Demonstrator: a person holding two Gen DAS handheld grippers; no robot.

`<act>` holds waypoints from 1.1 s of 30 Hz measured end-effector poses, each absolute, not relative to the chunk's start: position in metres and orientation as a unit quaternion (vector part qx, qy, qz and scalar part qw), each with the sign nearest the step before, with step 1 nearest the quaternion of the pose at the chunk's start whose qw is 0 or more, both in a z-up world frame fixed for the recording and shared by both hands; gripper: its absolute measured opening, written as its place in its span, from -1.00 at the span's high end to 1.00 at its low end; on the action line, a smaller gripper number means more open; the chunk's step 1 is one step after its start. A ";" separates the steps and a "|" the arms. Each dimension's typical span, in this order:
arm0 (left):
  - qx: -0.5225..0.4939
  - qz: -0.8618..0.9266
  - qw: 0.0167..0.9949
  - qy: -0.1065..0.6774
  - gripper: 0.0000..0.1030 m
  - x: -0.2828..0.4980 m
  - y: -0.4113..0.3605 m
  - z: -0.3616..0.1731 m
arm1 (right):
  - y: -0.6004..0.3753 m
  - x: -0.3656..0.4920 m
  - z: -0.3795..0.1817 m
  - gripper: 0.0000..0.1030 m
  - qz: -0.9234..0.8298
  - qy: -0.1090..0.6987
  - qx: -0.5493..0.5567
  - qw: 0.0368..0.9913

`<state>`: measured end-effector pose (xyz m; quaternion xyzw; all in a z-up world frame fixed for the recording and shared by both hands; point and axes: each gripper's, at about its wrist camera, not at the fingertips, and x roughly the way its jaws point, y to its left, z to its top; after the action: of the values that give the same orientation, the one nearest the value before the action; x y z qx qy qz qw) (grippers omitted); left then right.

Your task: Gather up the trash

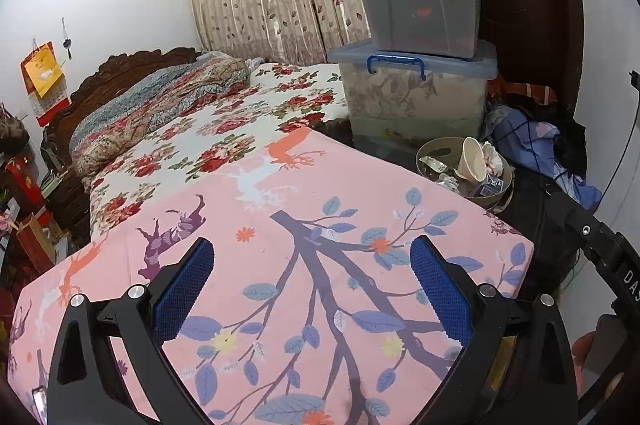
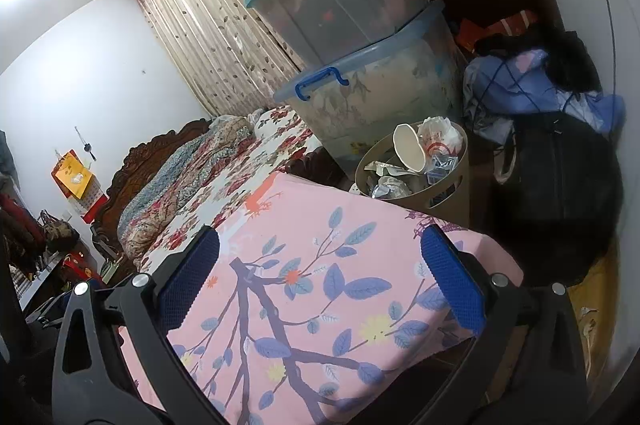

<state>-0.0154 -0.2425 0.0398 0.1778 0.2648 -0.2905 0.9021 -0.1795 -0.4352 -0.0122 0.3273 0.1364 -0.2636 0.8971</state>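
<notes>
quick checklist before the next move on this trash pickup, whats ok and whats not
1. Left gripper open and empty: ok, blue pads wide apart, nothing between them.
2. Right gripper open and empty: ok, same state.
3. Trash bin located: ok, beside the far corner of the pink cloth, in front of the stacked storage boxes.
4. Room left in the bin: not ok, a paper cup and crumpled wrappers rise to or above its rim.
5. Loose trash on the pink cloth: cannot tell; none shows in either view, but the grippers hide part of it.
6. Path from grippers to bin: ok, only flat cloth lies between.
</notes>
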 end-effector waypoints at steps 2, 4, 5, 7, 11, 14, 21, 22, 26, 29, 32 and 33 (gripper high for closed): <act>0.173 -0.290 0.902 0.270 -0.84 -0.014 -0.242 0.040 | -0.435 -0.180 -0.012 -0.94 -0.263 0.136 0.325 0.898; 0.173 -0.283 0.903 0.272 -0.84 -0.013 -0.241 0.040 | -0.434 -0.180 -0.012 -0.94 -0.263 0.136 0.325 0.898; 0.173 -0.280 0.903 0.275 -0.84 -0.012 -0.241 0.039 | -0.434 -0.179 -0.013 -0.94 -0.263 0.136 0.326 0.898; 0.174 -0.275 0.904 0.278 -0.84 -0.011 -0.241 0.039 | -0.434 -0.180 -0.013 -0.94 -0.263 0.136 0.326 0.898; 0.172 -0.269 0.906 0.278 -0.84 -0.010 -0.239 0.038 | -0.432 -0.179 -0.012 -0.94 -0.262 0.137 0.326 0.898; 0.173 -0.266 0.906 0.278 -0.84 -0.010 -0.239 0.038 | -0.431 -0.177 -0.011 -0.94 -0.260 0.139 0.326 0.898; 0.179 -0.267 0.906 0.276 -0.84 -0.012 -0.240 0.038 | -0.430 -0.174 -0.013 -0.94 -0.257 0.144 0.329 0.897; 0.179 -0.267 0.906 0.276 -0.84 -0.013 -0.240 0.038 | -0.429 -0.174 -0.014 -0.94 -0.257 0.144 0.329 0.897; 0.182 -0.268 0.905 0.274 -0.84 -0.015 -0.241 0.038 | -0.430 -0.174 -0.014 -0.94 -0.257 0.145 0.331 0.896; 0.181 -0.269 0.905 0.275 -0.84 -0.015 -0.241 0.038 | -0.429 -0.173 -0.016 -0.94 -0.256 0.146 0.332 0.896; 0.181 -0.269 0.905 0.275 -0.84 -0.015 -0.241 0.037 | -0.429 -0.173 -0.017 -0.94 -0.255 0.147 0.335 0.895; 0.182 -0.268 0.905 0.275 -0.84 -0.015 -0.241 0.037 | -0.431 -0.173 -0.018 -0.94 -0.255 0.148 0.335 0.895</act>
<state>-0.0149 -0.2411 0.0373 0.1816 0.2753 -0.2682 0.9051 -0.1727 -0.4306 -0.0175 0.3355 0.1479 -0.2549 0.8948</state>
